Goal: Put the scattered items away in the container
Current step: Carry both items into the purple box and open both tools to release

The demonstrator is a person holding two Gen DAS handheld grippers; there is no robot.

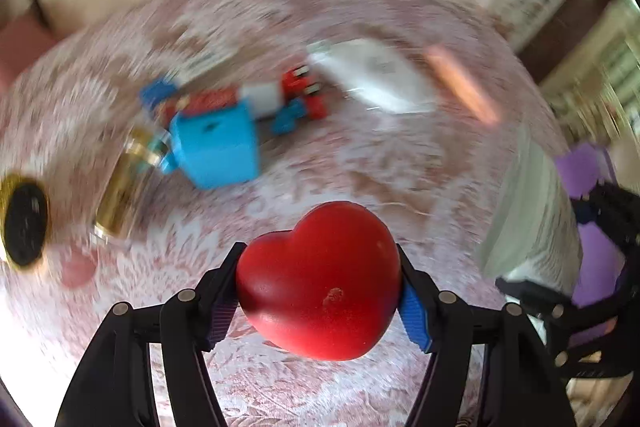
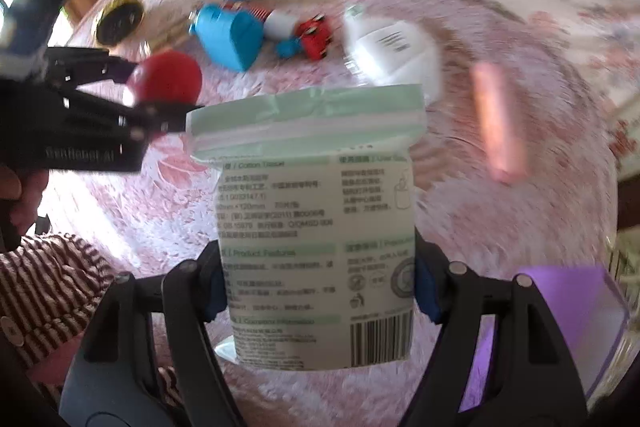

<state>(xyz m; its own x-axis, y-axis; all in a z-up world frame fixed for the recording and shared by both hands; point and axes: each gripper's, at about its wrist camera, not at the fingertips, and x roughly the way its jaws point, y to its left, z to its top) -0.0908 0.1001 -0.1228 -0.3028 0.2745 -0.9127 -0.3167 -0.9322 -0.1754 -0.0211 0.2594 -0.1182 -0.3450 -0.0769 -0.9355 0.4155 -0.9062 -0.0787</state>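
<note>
Left hand-held gripper (image 1: 320,291): closed on a red heart-shaped toy (image 1: 320,283), one finger pressing each side; toy held clear above the floral cloth (image 1: 320,163) of the worktop.
Right hand-held gripper (image 2: 320,283): clamped on a pale green cotton tissue pack (image 2: 316,227), fingers against its lower sides; pack upright, its printed back and barcode toward the camera.
Landmark: blue toy box (image 1: 216,147), lying on the cloth near the worktop's middle.
Red heart-shaped toy, from the right wrist: in front and to the left of the blue toy box, carried in the left hand-held gripper.
Robot toy (image 1: 272,99): red, white and blue, lying just behind the blue toy box, seemingly touching it.
White packet (image 1: 376,75): flat on the cloth, right of the blue toy box, just past the robot toy's red feet.
Pink stick-like item (image 1: 460,83): further right of the blue toy box, beyond the white packet; too blurred to identify.
Gold bottle (image 1: 128,183): lying on its side, just left of the blue toy box.
Black round gold-rimmed item (image 1: 24,223): far left of the blue toy box, past the gold bottle.
Purple container (image 2: 560,327): well right of and nearer than the blue toy box, at the lower right of the right wrist view, beside the right hand-held gripper.
</note>
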